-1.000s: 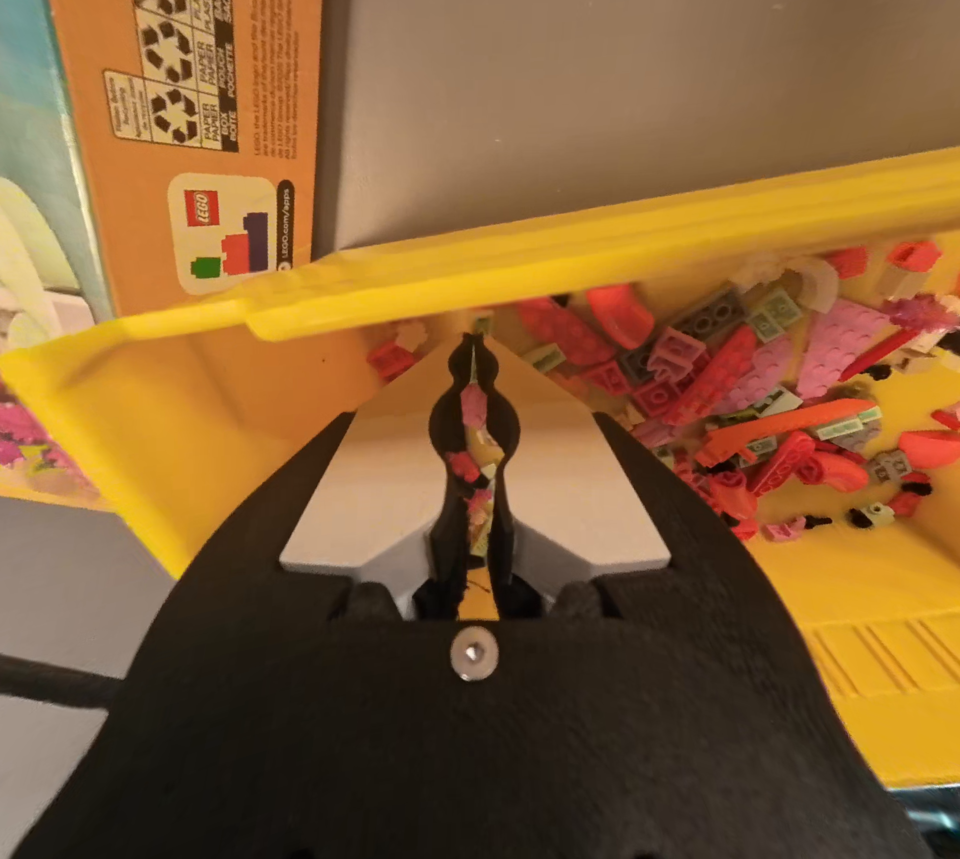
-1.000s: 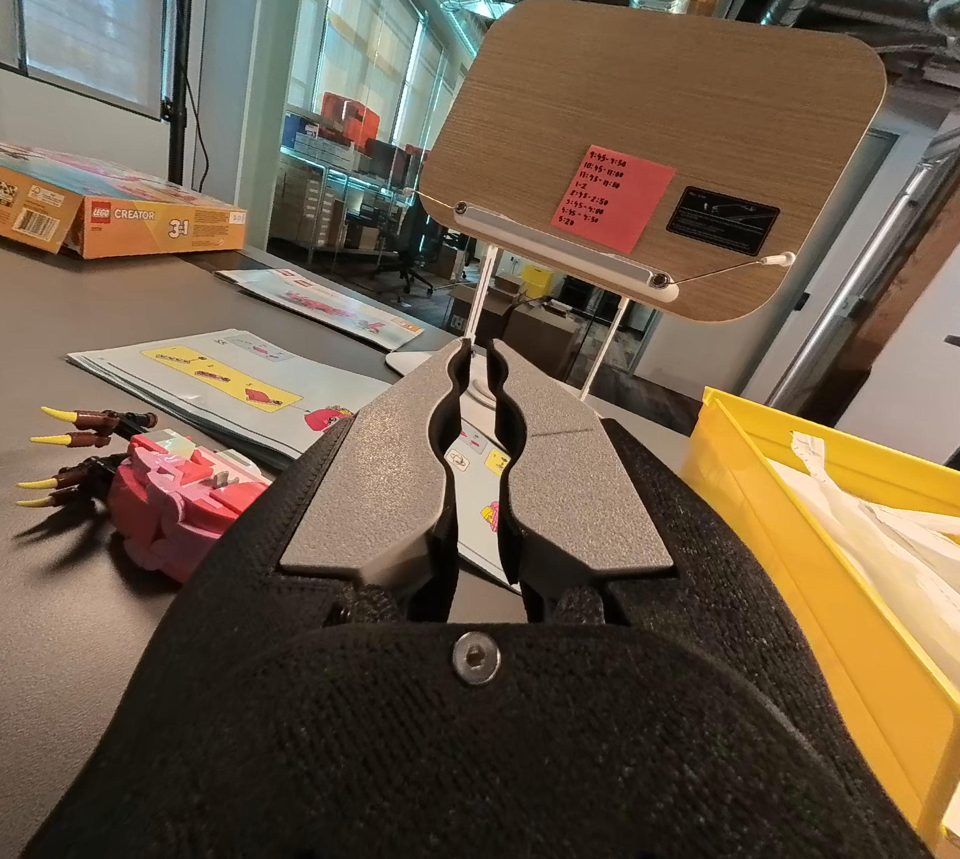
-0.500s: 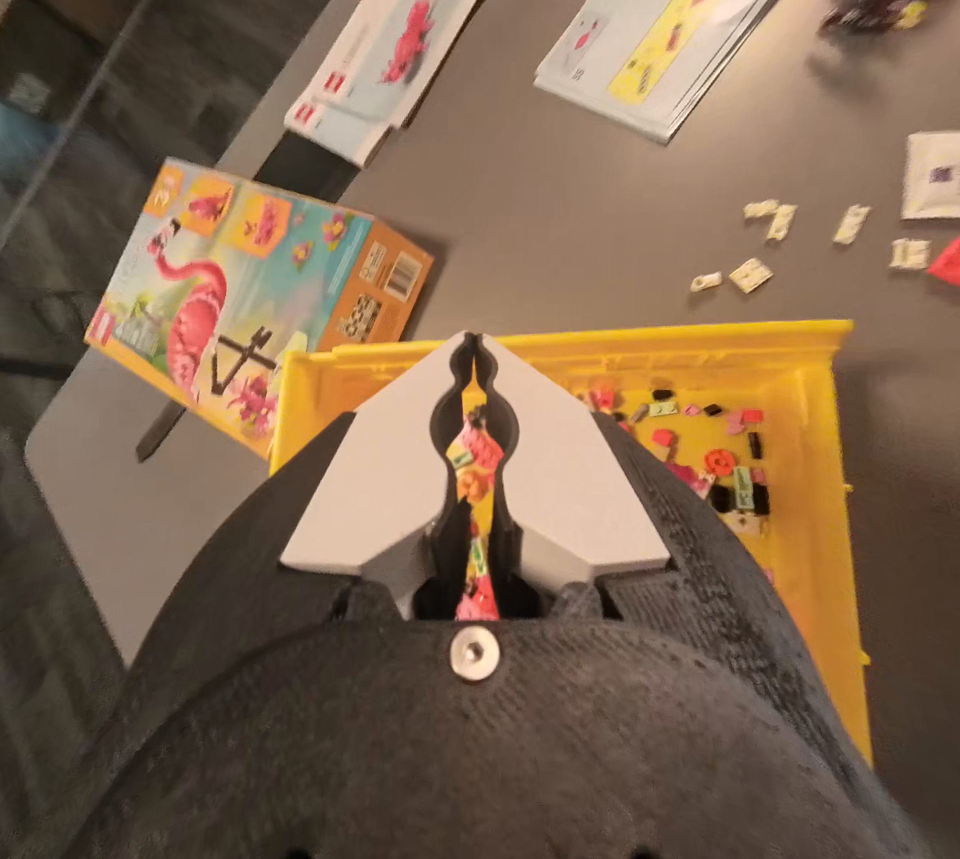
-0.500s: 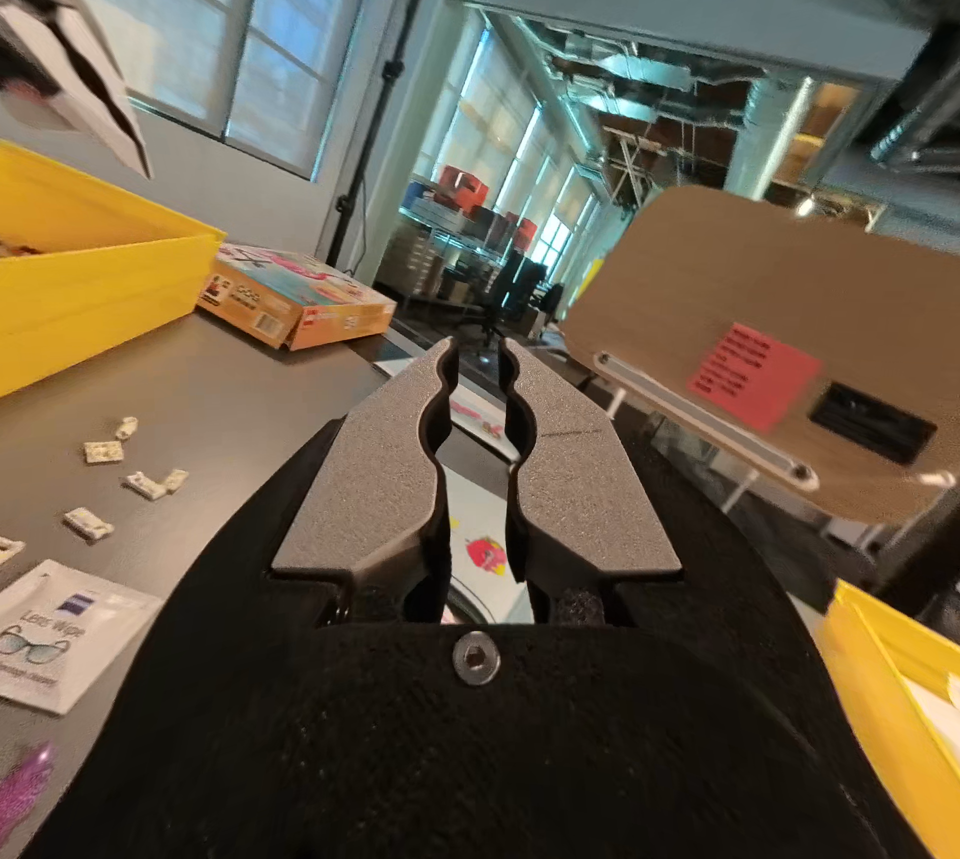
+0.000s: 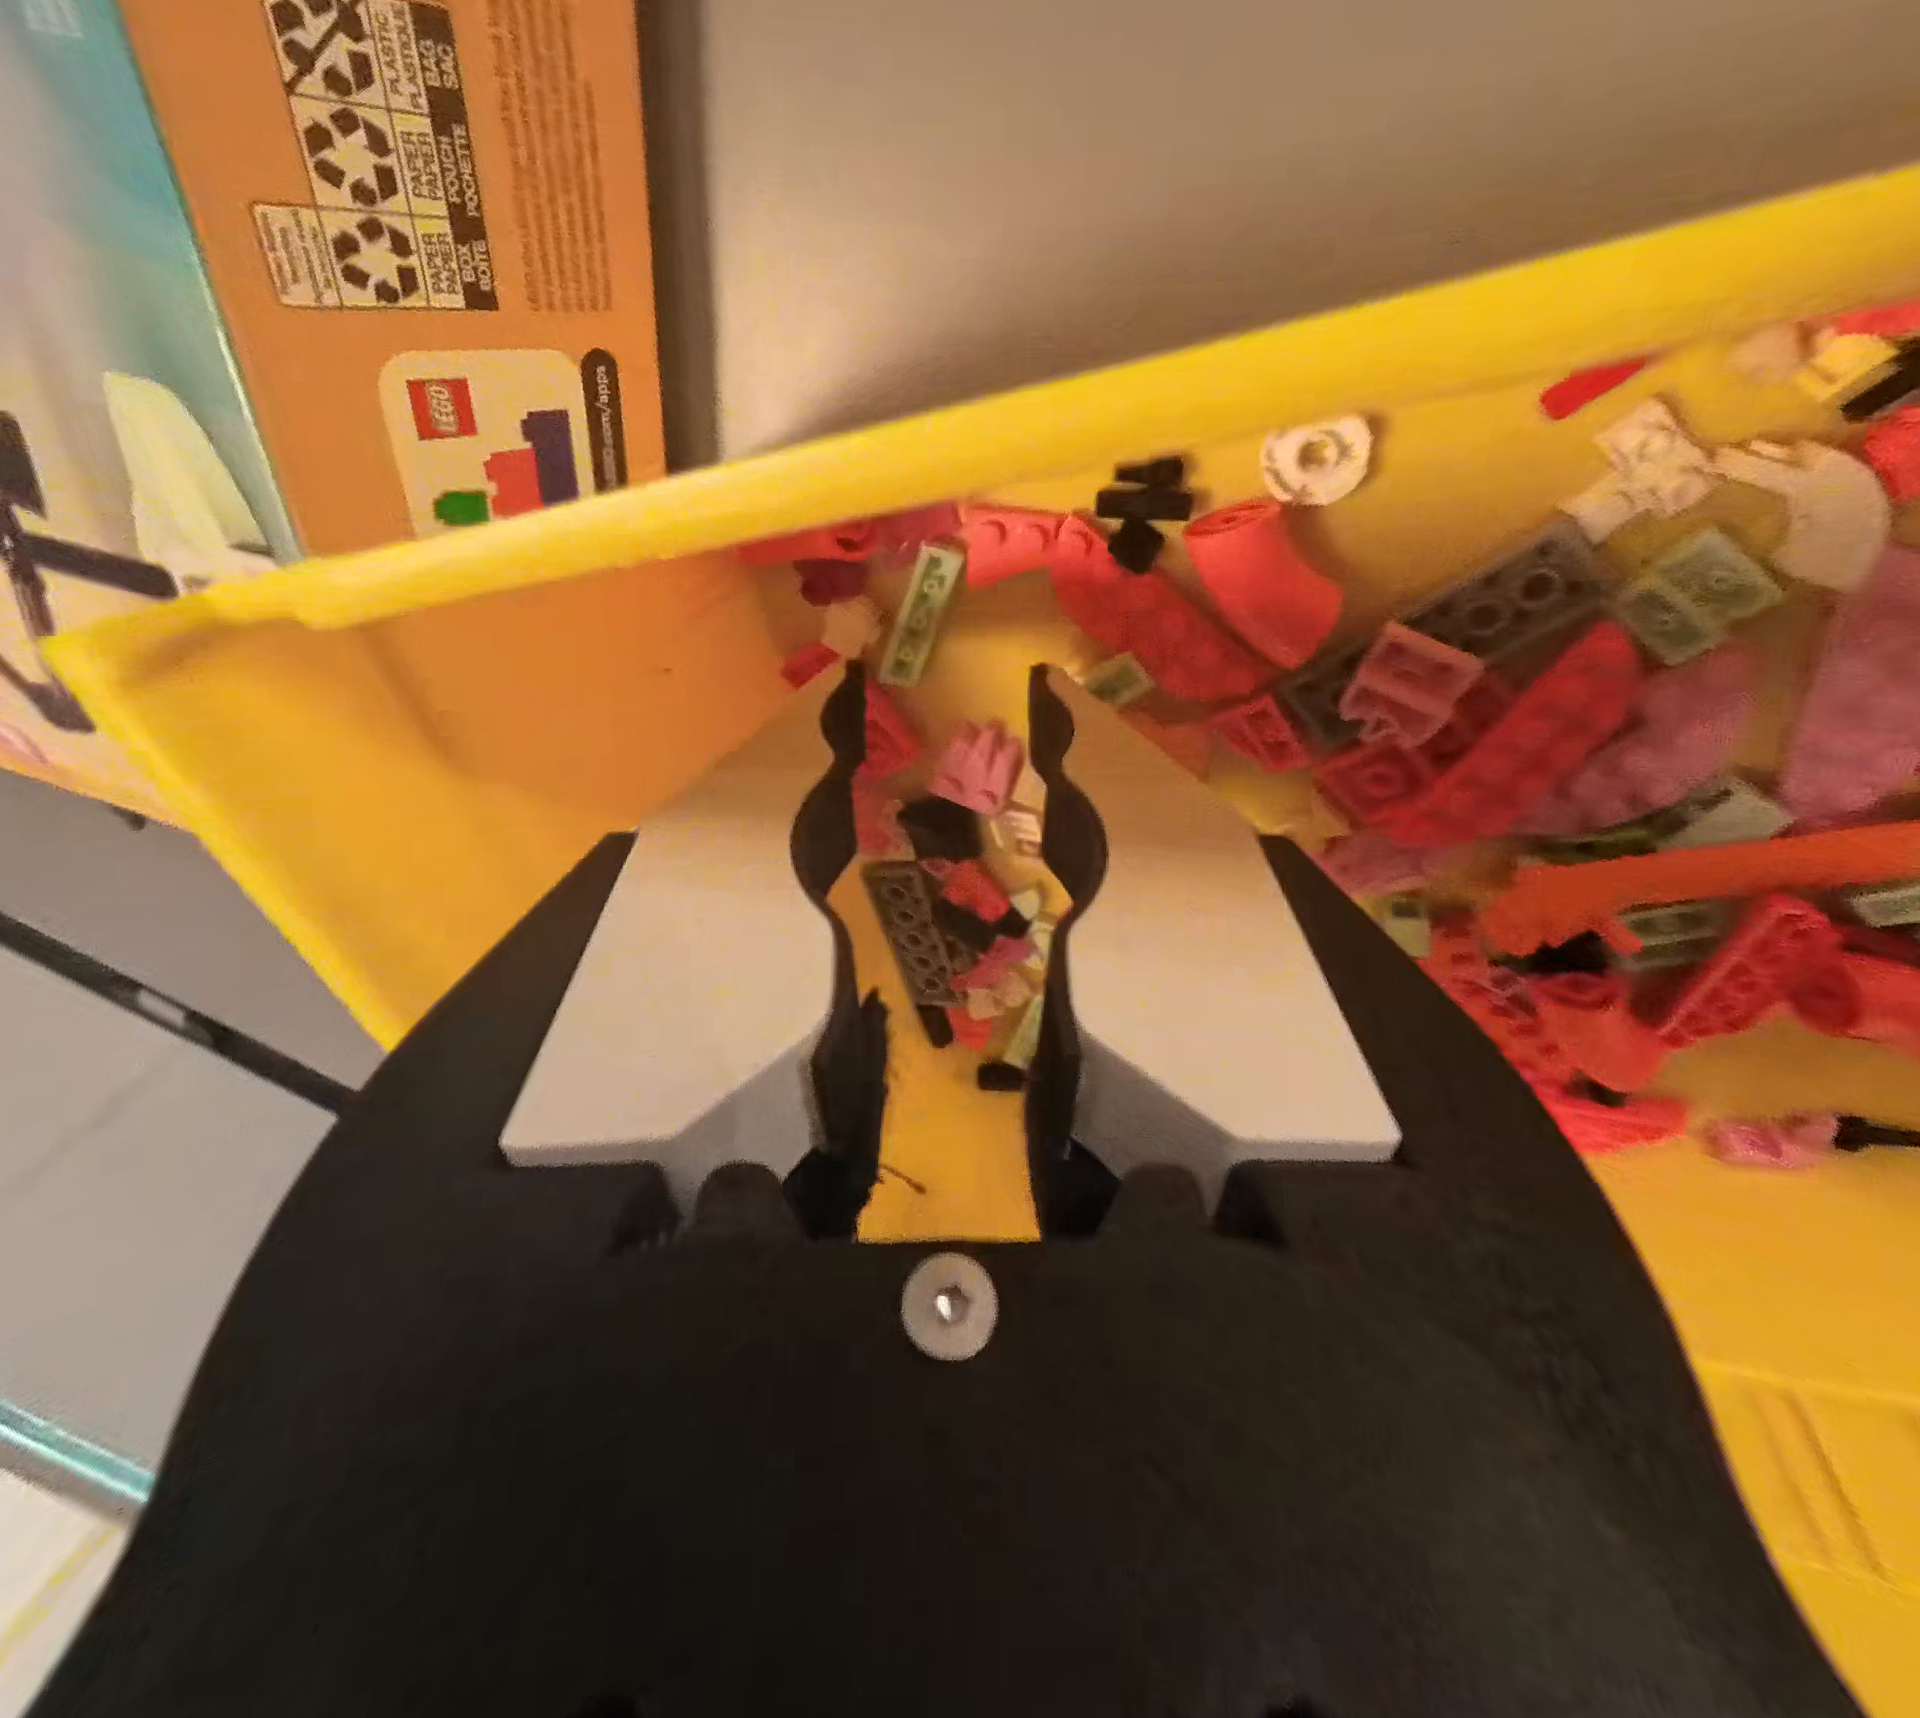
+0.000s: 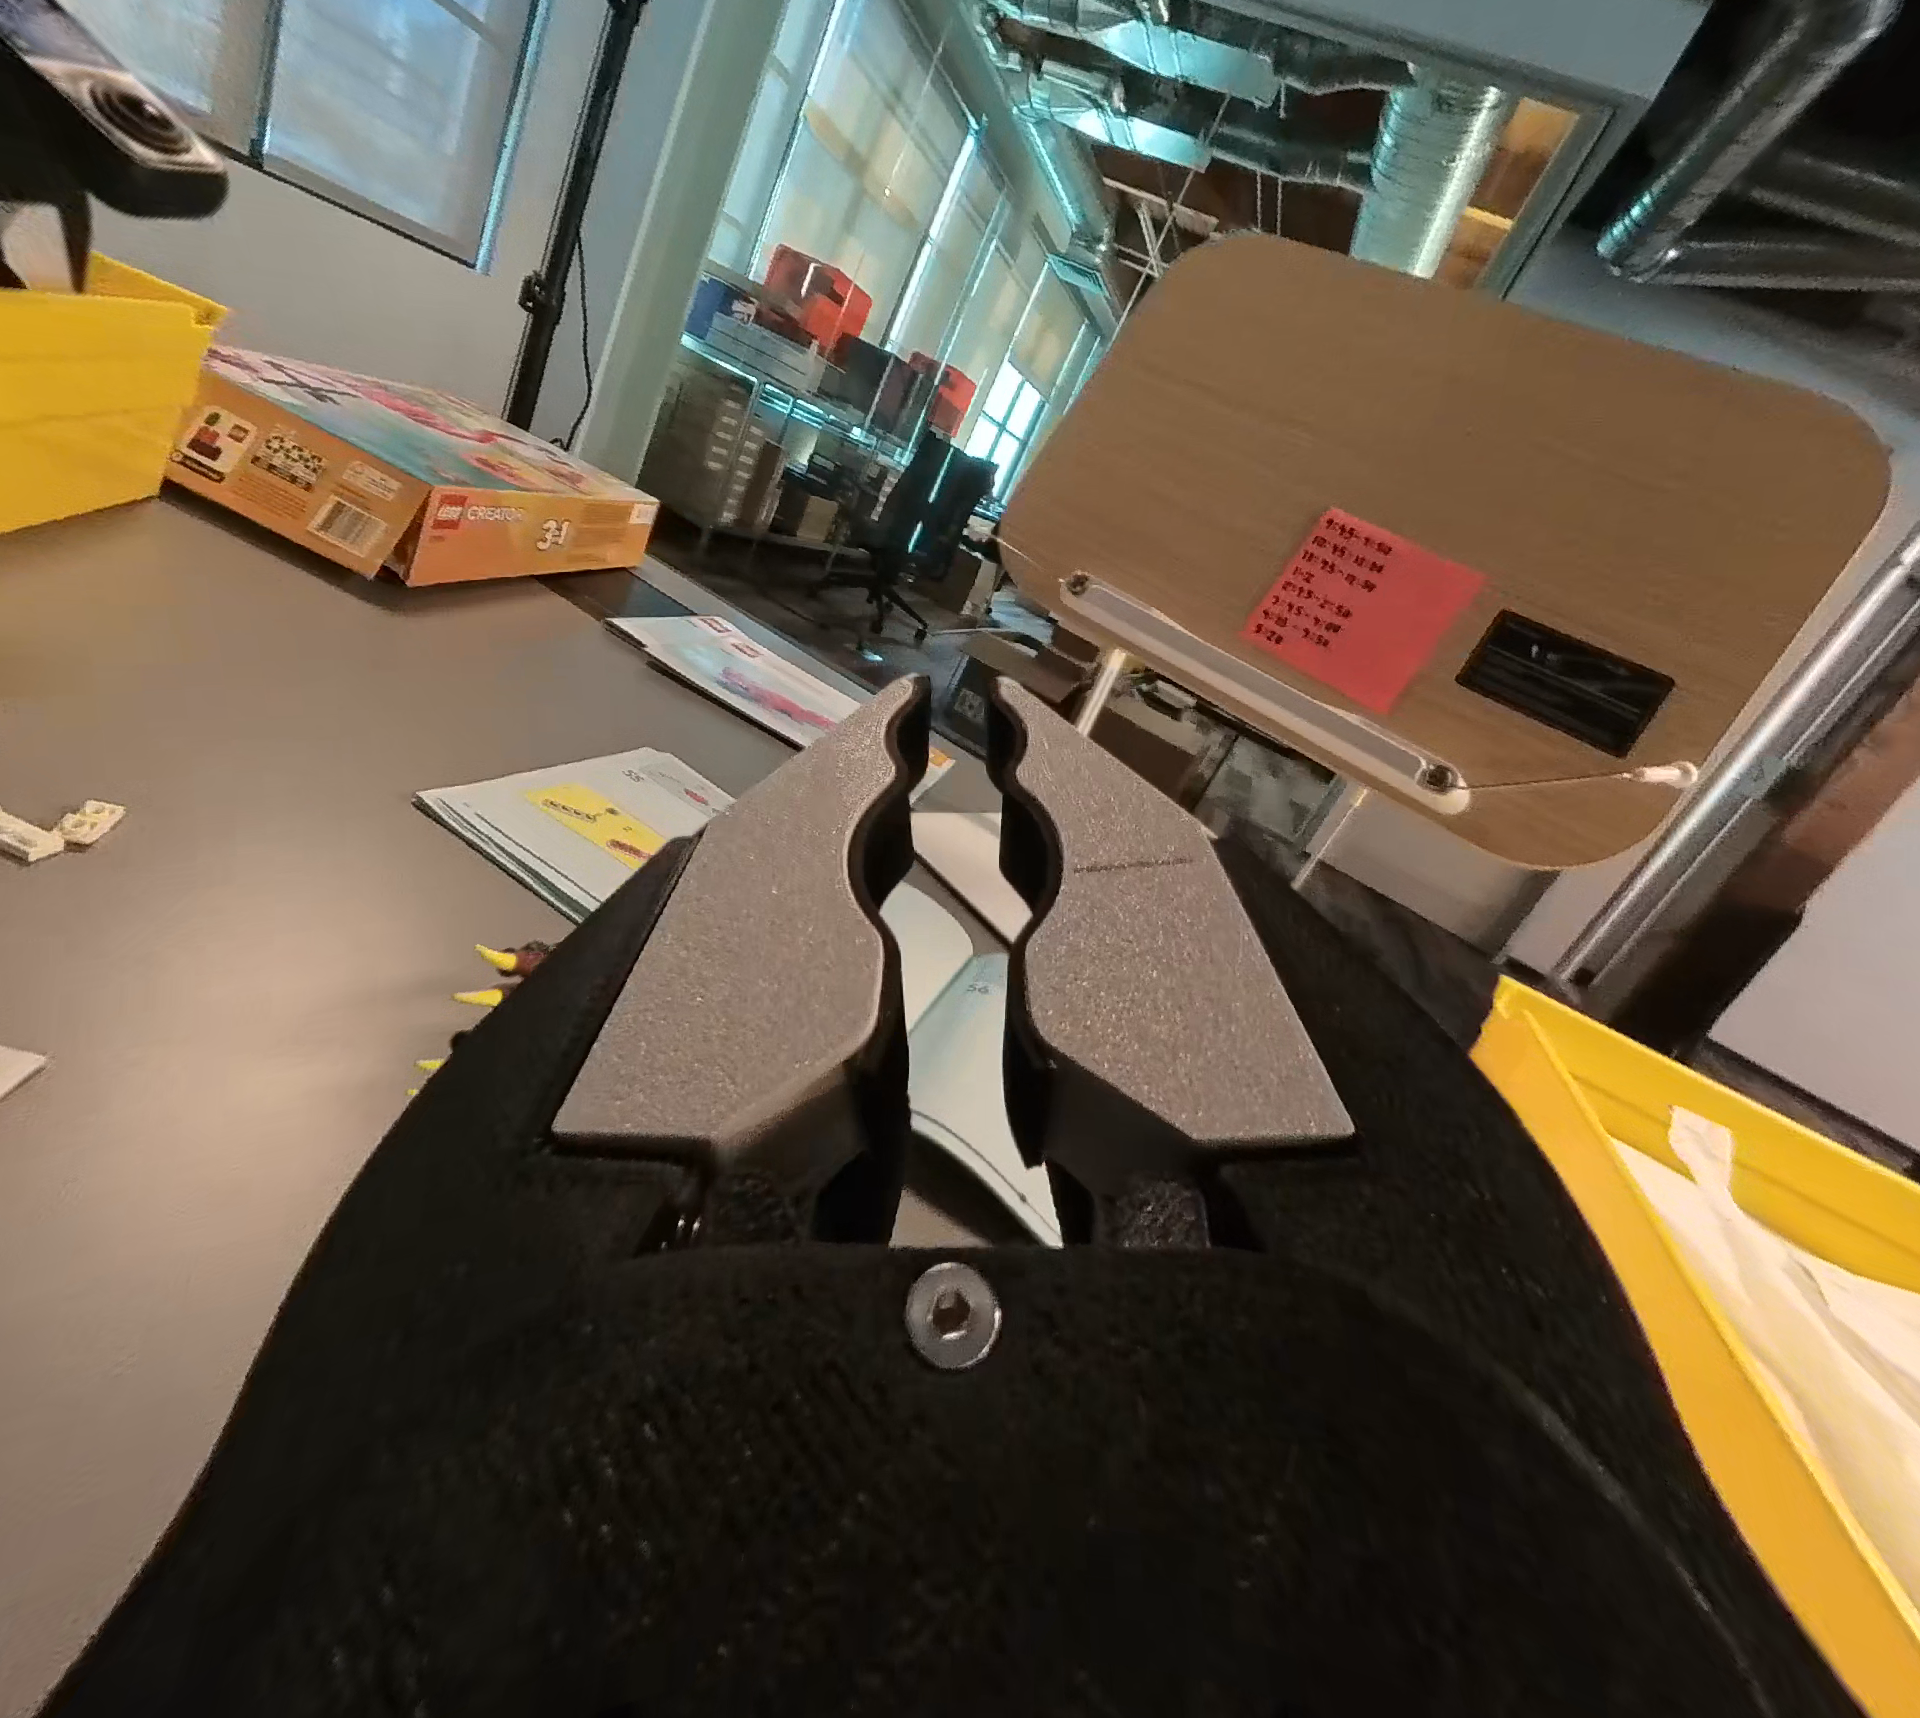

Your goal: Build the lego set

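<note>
In the left wrist view my left gripper (image 5: 943, 692) is open, low inside a yellow bin (image 5: 582, 515) near its corner. Loose bricks lie on the bin floor: red, pink, grey, pale green and black. A small pink brick (image 5: 977, 764) lies between the fingers with a gap on both sides, and nothing is gripped. In the right wrist view my right gripper (image 6: 956, 702) is open by a narrow gap and empty, held above the dark table (image 6: 208, 733). The left gripper's body (image 6: 94, 141) shows at the top left of that view, over the same yellow bin (image 6: 83, 401).
An orange toy box (image 5: 395, 162) stands behind the bin, also in the right wrist view (image 6: 416, 494). Instruction booklets (image 6: 561, 827), small white pieces (image 6: 62, 827), a wooden book stand (image 6: 1455, 546) and a second yellow bin (image 6: 1621, 1138) holding white bags are on the table. My hands' fingertips stand some 50 cm from each other.
My left gripper was shut and has opened; it rose high above the bin and came back down into it. My right gripper swung left and its jaws parted slightly.
</note>
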`<state>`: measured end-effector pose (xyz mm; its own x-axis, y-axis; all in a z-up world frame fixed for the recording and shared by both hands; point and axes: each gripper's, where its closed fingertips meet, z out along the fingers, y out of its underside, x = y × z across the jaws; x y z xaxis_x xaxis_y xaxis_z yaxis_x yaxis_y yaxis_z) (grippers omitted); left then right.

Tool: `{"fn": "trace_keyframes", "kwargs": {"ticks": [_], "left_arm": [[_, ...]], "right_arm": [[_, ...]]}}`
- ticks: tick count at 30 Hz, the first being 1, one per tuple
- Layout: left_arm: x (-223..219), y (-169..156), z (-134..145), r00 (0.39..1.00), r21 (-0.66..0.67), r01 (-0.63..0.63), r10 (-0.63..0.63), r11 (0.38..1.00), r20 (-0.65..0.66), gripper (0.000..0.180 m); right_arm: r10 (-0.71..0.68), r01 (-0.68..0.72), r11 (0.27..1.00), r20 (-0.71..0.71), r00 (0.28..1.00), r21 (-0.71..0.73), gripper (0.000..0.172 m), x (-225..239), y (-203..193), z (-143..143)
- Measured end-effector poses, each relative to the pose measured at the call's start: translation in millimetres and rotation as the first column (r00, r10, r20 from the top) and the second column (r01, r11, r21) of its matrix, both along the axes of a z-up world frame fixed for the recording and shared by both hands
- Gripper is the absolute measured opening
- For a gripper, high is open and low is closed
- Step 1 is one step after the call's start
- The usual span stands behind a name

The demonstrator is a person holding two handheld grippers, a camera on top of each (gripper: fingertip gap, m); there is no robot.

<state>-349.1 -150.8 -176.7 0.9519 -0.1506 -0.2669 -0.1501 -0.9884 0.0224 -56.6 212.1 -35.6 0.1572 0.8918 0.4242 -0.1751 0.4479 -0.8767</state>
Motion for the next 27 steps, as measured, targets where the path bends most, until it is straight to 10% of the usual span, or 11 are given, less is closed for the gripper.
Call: {"fn": "trace_keyframes", "kwargs": {"ticks": [27], "left_arm": [[-0.1, 9.0, -7.1, 0.986, 0.059, 0.049, -0.057, 0.997, 0.156, 0.017]], "right_arm": [[0.015, -0.01, 0.996, 0.053, 0.999, -0.089, 0.009, -5.5, 12.4, -13.4]]}}
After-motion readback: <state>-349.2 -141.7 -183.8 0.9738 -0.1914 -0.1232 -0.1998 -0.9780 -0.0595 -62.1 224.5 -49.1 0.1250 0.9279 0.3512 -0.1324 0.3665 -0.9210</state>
